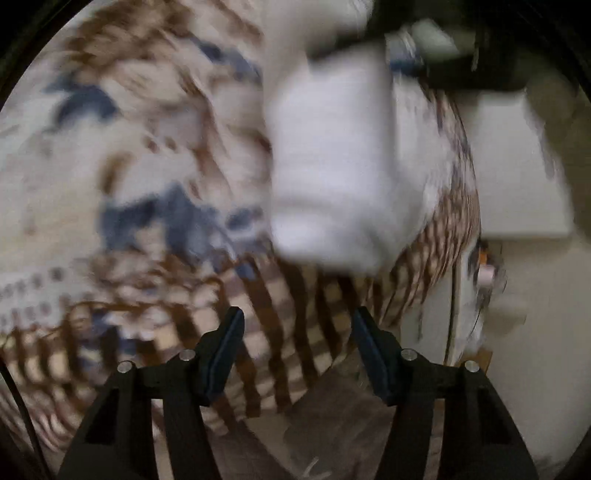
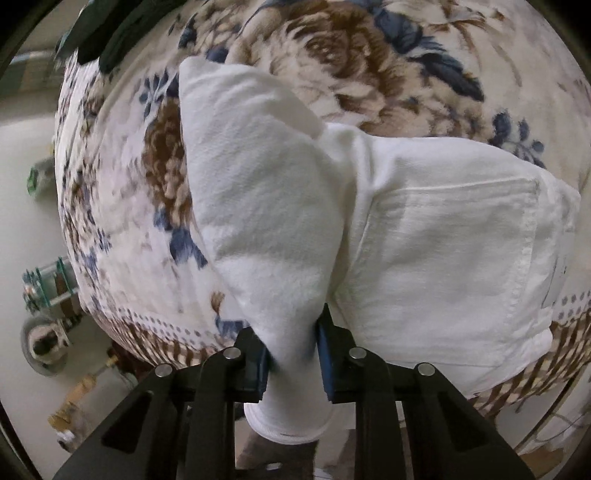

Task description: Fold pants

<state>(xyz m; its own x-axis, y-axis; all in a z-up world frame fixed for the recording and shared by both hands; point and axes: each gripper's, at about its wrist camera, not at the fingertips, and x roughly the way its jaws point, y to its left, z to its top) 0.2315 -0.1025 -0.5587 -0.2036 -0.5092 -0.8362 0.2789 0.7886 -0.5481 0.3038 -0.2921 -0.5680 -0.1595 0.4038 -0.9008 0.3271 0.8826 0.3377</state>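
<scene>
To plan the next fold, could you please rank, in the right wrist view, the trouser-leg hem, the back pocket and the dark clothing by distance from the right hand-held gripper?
1. Trouser-leg hem: clamped in the right hand-held gripper.
2. Back pocket: up and right, on the pants.
3. Dark clothing: top left, at the blanket's far edge.

Floral blanket, cream with brown roses and blue leaves, covers the bed; brown checked border along its edge. Pale floor beside the blanket's left edge, small clutter there: clear container, round grey item. Dark fabric at the blanket's far corner. White panel past its right edge. Dim indoor light.
</scene>
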